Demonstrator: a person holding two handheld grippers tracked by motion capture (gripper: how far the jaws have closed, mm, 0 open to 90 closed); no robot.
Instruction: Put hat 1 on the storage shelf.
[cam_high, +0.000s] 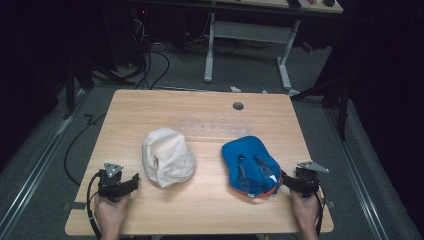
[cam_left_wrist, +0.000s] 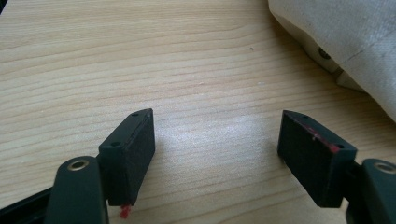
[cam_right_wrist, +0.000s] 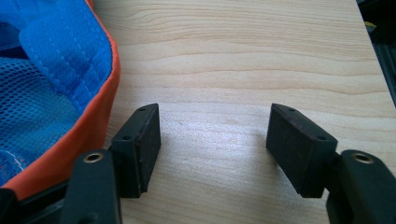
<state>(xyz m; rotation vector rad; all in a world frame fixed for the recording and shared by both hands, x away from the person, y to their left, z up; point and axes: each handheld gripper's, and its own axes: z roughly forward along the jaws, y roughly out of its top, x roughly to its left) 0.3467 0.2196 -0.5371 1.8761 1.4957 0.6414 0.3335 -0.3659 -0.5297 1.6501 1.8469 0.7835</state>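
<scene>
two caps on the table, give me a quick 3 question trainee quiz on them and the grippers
1. True or false: the left gripper is clamped on the white cap.
2. Which cap lies nearest the right gripper? A white B blue C neither
3. What colour is the edge trim of the blue cap?

Key: 1 false, its jaws stand open over bare table. 2 B. 3 orange.

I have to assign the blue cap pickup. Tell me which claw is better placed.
Right. The right claw sits open beside the blue cap, its orange brim edge next to one jaw. The left claw is open near the white cap, with that cap between it and the blue one.
</scene>
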